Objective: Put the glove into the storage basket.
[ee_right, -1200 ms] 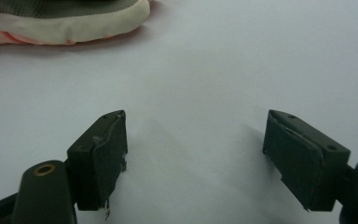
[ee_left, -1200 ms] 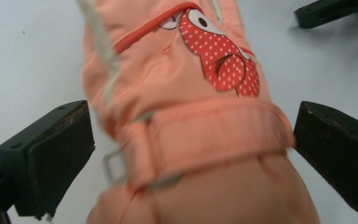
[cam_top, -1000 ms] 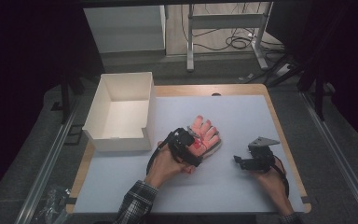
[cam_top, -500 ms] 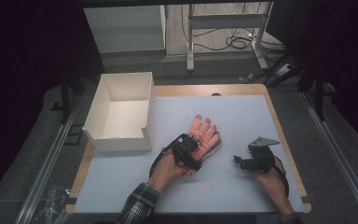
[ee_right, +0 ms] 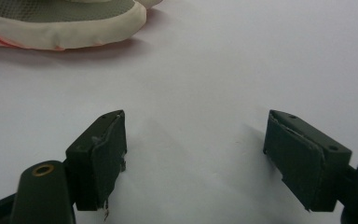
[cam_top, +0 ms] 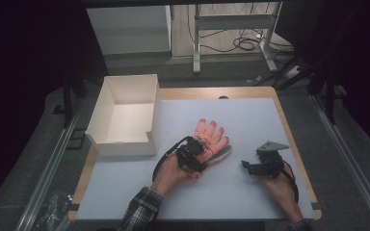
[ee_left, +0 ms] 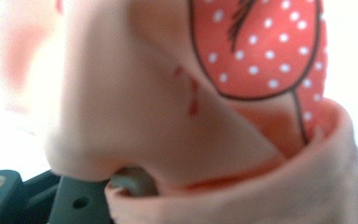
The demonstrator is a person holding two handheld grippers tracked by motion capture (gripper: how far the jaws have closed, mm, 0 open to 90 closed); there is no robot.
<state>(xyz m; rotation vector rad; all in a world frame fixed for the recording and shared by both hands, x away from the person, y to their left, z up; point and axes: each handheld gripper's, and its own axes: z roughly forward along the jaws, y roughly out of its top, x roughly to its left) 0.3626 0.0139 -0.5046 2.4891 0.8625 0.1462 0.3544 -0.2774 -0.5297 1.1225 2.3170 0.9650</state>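
A pink glove lies flat near the middle of the white table sheet, fingers pointing away. My left gripper sits at its cuff; the jaws have just been closing and are now shut on the fabric. In the left gripper view, the pink glove with a red white-dotted patch bunches over the jaws and hides them. My right gripper rests on the sheet to the glove's right, open with nothing between its pads. A grey, cream-edged piece lies at the glove's side.
An open white box stands at the table's left, close to my left hand. The table's wooden edge runs along the right. Beyond the far edge are a white cabinet and cables on the floor.
My left gripper's jaws have closed on the glove's cuff, the hand shifting only slightly. The right gripper has stayed where it was.
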